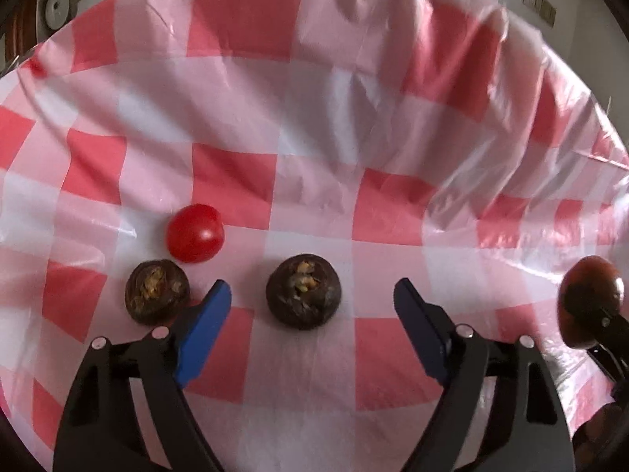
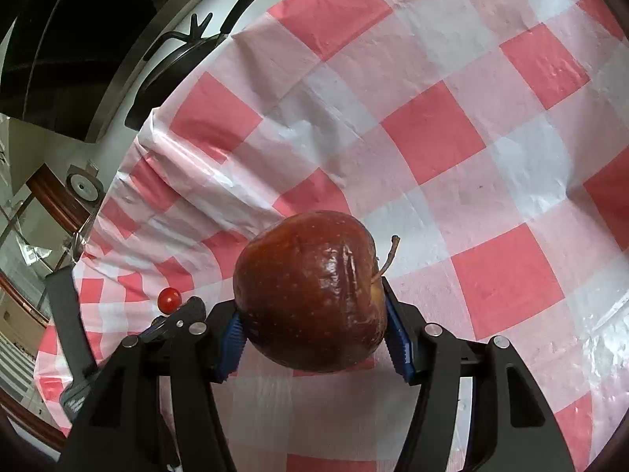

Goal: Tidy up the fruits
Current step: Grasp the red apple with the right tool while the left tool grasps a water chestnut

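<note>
A: Largest item first. The worktop (image 1: pixel 314 149) carries a red, pink and white checked plastic cloth (image 2: pixel 452 137), wrinkled toward the upper right of the left wrist view. It fills most of both frames.

B: Next in size?

A: The apple (image 2: pixel 310 291), dark red and glossy, at lower centre of the right wrist view, stem pointing to the right of the frame. The right tongs (image 2: pixel 314 338) are pinching it: one blue pad presses each flank. The same apple appears at the far right edge of the left wrist view, held off the cloth.

B: And the left tongs?

A: The left tongs (image 1: pixel 312 306) stand spread, blue pads clear of everything. A dark brown round fruit (image 1: pixel 303 291), with a pale ragged patch on top, lies on the cloth between them, touching neither pad.

B: Other fruit?

A: A second brown fruit (image 1: pixel 157 292) of the same kind, lower left, just outside the left pad. Above it, nearly touching, a cherry tomato (image 1: pixel 195 233). In the right wrist view the tomato is a small red dot at lower left.

B: Off the cloth?

A: A dark pan (image 2: pixel 177 55) with a long handle, upper left of the right wrist view.
</note>
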A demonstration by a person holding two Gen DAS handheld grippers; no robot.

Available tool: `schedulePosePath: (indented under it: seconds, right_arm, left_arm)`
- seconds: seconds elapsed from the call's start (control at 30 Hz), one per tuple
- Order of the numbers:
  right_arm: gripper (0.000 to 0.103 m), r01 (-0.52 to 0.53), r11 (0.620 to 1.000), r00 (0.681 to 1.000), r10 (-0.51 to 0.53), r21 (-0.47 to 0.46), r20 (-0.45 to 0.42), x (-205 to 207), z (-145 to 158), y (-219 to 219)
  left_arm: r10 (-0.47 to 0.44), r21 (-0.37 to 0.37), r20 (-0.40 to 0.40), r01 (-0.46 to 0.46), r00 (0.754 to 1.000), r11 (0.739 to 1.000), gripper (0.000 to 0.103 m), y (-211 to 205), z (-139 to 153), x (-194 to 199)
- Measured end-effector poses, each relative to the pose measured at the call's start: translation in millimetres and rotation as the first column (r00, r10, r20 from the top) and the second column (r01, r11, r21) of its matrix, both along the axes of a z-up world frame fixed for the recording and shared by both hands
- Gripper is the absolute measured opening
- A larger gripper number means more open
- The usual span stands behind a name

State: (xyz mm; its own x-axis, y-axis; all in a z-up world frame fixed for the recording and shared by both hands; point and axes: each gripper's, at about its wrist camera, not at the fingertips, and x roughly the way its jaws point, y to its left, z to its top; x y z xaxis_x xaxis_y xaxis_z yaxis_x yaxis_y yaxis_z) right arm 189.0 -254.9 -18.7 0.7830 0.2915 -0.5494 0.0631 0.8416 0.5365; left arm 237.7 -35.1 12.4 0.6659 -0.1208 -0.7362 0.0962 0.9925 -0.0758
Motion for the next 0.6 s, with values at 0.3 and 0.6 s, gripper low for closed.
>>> schedulePosePath:
  seconds: [0.3,0.6]
  right_arm:
    - [0.059,-0.012,0.999,1.0,0.012,-0.05,0.003,2,2,10]
    - [0.059,-0.013,0.998,1.0,0.013,-0.066,0.004,2,2,13]
  left_arm:
    - [-0.02,0.09,-0.054,0.025,0.998,0.996,0.059,-6,-8,17]
    - [-0.019,0.111,-0.047,0.024,0.999,0.994,0.047,-10,-7,21]
